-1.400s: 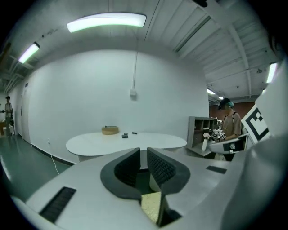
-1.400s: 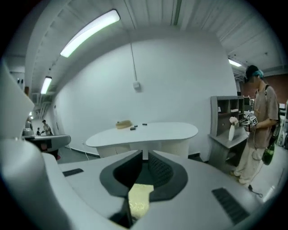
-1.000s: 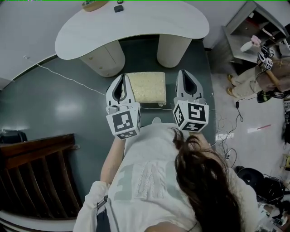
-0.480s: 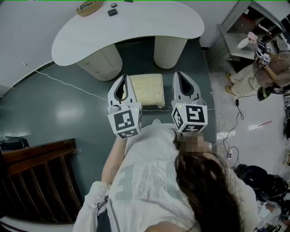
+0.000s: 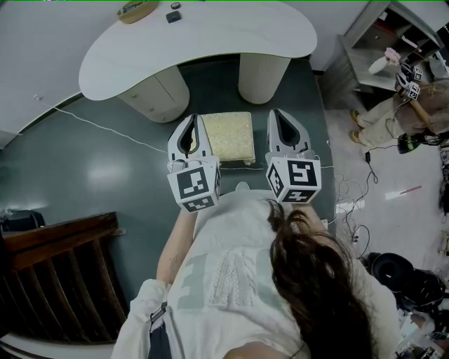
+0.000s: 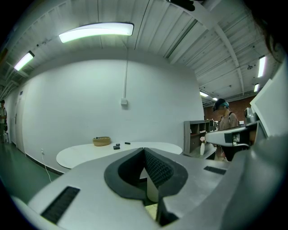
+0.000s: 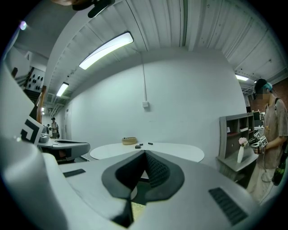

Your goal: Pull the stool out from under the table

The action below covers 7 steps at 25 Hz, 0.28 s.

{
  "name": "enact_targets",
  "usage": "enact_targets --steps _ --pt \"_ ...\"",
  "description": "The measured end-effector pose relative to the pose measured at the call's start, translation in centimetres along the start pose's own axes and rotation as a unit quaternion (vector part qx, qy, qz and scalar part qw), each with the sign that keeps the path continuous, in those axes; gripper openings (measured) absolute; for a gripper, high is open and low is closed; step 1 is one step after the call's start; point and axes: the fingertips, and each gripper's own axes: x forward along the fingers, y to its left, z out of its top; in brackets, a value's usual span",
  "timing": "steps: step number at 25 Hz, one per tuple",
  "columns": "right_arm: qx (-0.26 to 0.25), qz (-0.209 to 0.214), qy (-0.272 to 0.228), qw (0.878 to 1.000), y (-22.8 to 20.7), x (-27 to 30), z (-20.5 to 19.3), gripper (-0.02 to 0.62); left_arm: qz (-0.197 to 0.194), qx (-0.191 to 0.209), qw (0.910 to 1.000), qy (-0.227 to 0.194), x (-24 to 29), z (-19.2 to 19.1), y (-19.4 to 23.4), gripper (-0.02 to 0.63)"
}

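- The left gripper [image 5: 191, 120] and the right gripper [image 5: 280, 113], each with its tongs pressed together on nothing, flank the cushioned stool [image 5: 226, 136]. The stool stands on the dark floor, clear of the white table [image 5: 210, 42] and just in front of its two pedestals.
- Whether either gripper touches the stool cannot be told.
- Any further pull would likely go best drawn evenly from both sides, so the stool neither twists nor tips. The white cable [image 5: 105, 126] near its legs could snag.
- A shallow basket [image 5: 136, 10] sits at the table's far edge, contents indiscernible.
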Motion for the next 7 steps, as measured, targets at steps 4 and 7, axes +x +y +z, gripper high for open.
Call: enact_targets --steps 4,7 --pt "-0.002 0.003 0.001 1.0 0.15 0.33 -0.09 0.029 -0.001 0.002 1.0 0.001 0.32 -0.04 0.24 0.026" --pt "-0.003 0.005 0.001 1.0 0.35 0.42 -0.11 0.029 -0.001 0.003 1.0 0.003 0.4 -0.07 0.5 0.026"
